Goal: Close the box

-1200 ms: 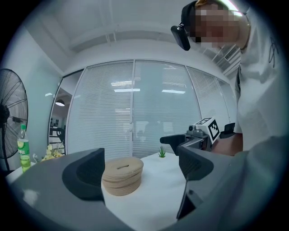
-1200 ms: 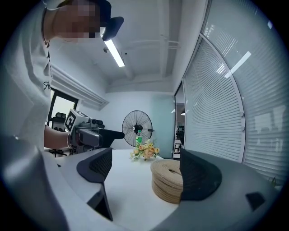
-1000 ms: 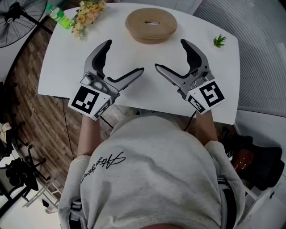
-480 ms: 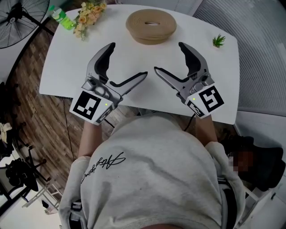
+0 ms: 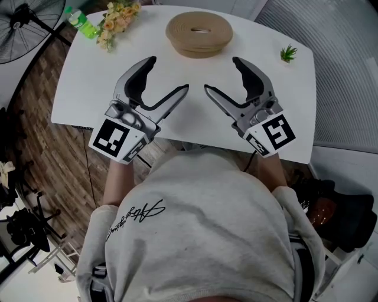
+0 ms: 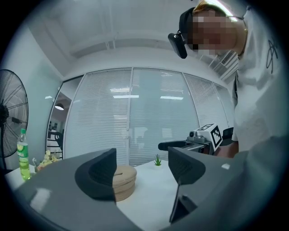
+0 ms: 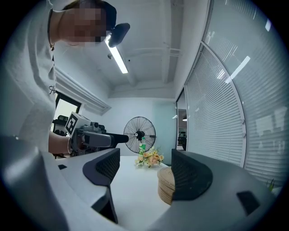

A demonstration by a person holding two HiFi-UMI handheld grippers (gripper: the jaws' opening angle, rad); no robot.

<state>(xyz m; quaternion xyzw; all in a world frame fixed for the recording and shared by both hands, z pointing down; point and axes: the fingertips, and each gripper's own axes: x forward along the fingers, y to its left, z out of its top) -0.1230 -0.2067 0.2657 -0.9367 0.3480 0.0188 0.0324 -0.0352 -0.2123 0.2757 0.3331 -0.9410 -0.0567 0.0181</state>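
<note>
A round tan box (image 5: 199,32) with a slotted top lies flat at the far middle of the white table (image 5: 88,71). Both grippers hover level over the table's near half, apart from the box. My left gripper (image 5: 169,73) and right gripper (image 5: 220,74) point toward each other and the box. Each has just been closing its jaws part way, with nothing between them. In the left gripper view the box (image 6: 124,179) shows past the left gripper (image 6: 140,167). The right gripper view has the box (image 7: 164,184) behind the right gripper (image 7: 145,169).
Flowers (image 5: 115,15) and a green bottle (image 5: 80,20) stand at the table's far left corner. A small green plant (image 5: 289,53) sits at the far right. A floor fan (image 5: 23,23) stands beyond the left edge. The person's torso fills the near side.
Both grippers' jaws have narrowed, the left more than the right. Neither hand has shifted much, and the box has not moved.
</note>
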